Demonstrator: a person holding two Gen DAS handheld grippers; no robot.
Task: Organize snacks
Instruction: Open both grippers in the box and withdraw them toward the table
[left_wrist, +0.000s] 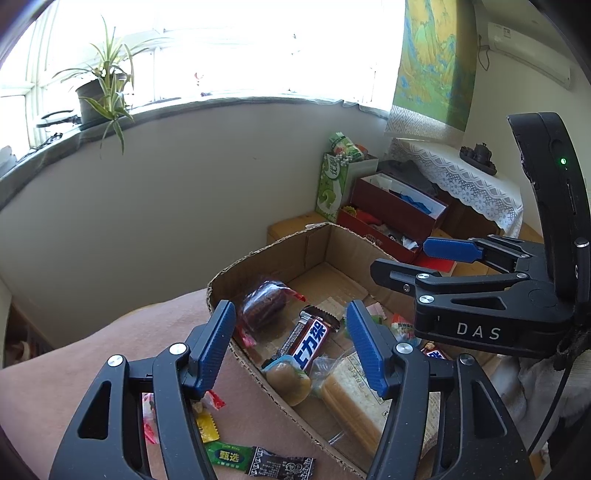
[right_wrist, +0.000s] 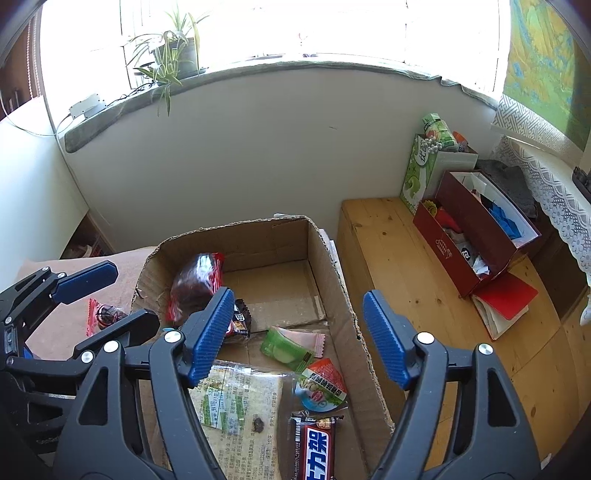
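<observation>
hovering both tongs, left and right, released and empty over the box where most snacks already lie, i judge my next move is down to the sweets left on the cloth beside it.

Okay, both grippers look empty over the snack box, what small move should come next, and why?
Probably lower the open left gripper toward the loose candies on the brown cloth; they still lie outside the cardboard box, and the right gripper hangs open over the box.
</observation>
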